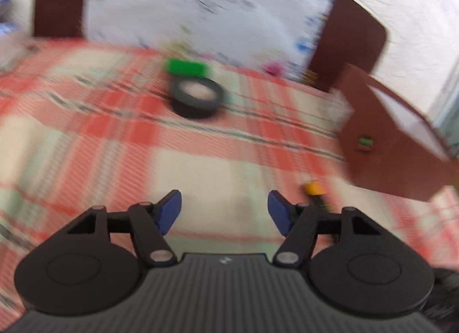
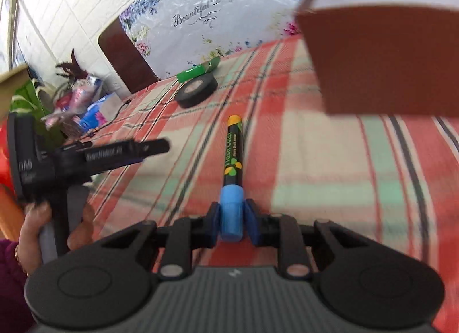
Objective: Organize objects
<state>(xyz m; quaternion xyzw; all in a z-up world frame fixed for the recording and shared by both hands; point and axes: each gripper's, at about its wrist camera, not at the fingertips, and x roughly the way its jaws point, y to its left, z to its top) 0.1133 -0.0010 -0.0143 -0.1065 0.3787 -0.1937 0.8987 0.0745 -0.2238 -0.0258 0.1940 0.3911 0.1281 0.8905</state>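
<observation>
Marker, black-bodied with a blue cap and an orange far end, sits clamped at its cap between the blue pads of the right tool; its barrel points forward over the counter, which carries a red-and-green plaid cloth. Whether the far end touches the cloth or hangs just above it cannot be told. A brown box hangs at upper right, near the marker's far end; its open top shows a pale lining in the left wrist view. It appears the likely container, though this is a judgement.

Farther back lie a black tape roll and, just behind it and perhaps touching, a green flat item; both rest on the cloth, well apart from the box. The left tool hovers low over bare cloth with its fingers spread and nothing between them; the marker's orange end shows just to its right.

Progress: the marker is gripped but not yet stowed. Tape and green item appear untouched, so most of the sorting seems left. Box contents cannot be seen.
</observation>
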